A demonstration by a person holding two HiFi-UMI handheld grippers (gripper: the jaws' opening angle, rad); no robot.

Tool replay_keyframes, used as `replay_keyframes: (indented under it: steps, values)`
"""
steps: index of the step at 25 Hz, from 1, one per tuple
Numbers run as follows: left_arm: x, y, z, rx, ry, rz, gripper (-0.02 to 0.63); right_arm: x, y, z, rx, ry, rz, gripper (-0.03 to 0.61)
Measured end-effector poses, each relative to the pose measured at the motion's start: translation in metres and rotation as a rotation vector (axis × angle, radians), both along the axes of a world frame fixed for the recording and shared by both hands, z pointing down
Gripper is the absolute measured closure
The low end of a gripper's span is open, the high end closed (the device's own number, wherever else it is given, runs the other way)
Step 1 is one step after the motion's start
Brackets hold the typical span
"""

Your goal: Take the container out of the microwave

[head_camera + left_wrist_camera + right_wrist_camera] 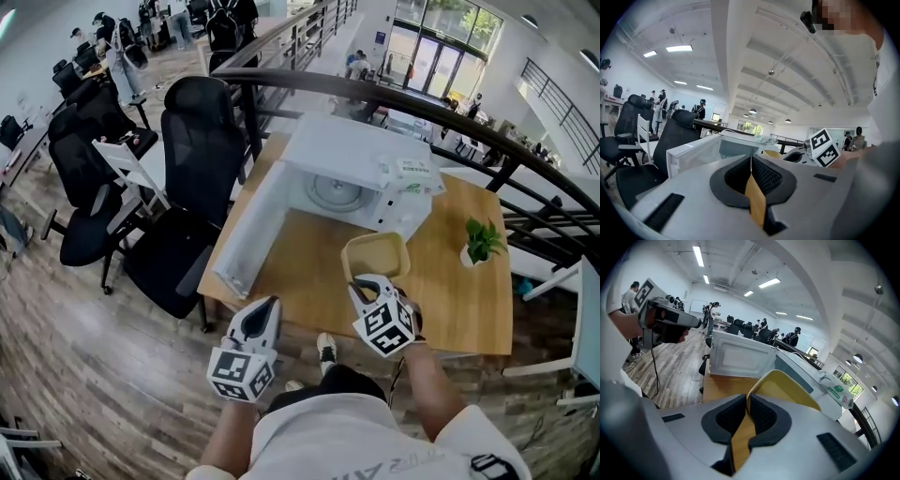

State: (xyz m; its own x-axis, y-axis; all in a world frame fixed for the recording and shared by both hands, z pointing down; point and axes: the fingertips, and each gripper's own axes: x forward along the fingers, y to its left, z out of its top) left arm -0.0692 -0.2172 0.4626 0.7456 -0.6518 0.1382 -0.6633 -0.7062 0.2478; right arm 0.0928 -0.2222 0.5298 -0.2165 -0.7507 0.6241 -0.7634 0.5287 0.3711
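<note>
On my screens the container is a shallow, pale yellow tub, squarish with rounded corners and a thin, smooth wall. It is out of the microwave, straight ahead of the right gripper and over the wooden counter. That gripper's jaws are nearly together, their black ribbed pads pinching the tub's near rim so the rest of it fans out beyond the tips. I cannot tell whether its base touches the counter. Just past the container stands the microwave, a boxy, smooth white shell. Its door is swung wide to the left of those jaws, and a round glass plate lies in the open cavity. The left gripper hangs apart from the tub, near the counter's front edge, left of the right one. Its jaws are closed, textured pad against pad, with nothing between them; beyond their tips I see the white door, and the yellow tub further right. A small leafy plant in a white pot stands well to the right of the right jaws, and black office chairs sit far left, past the left jaws.
</note>
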Motion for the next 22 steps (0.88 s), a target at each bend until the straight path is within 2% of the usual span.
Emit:
replay_keyframes:
  steps: [6, 12, 22]
  values:
    - [0.008, 0.007, -0.009, 0.029, -0.004, 0.021, 0.578, 0.008, 0.024, -0.019, 0.006, -0.046, 0.035, 0.534]
    - [0.017, 0.011, -0.011, 0.032, -0.004, 0.042, 0.578, 0.016, 0.033, -0.023, 0.007, -0.049, 0.052, 0.535]
    - [0.024, 0.012, -0.011, 0.032, 0.0, 0.046, 0.578, 0.008, 0.04, -0.019, -0.014, -0.053, 0.028, 0.535]
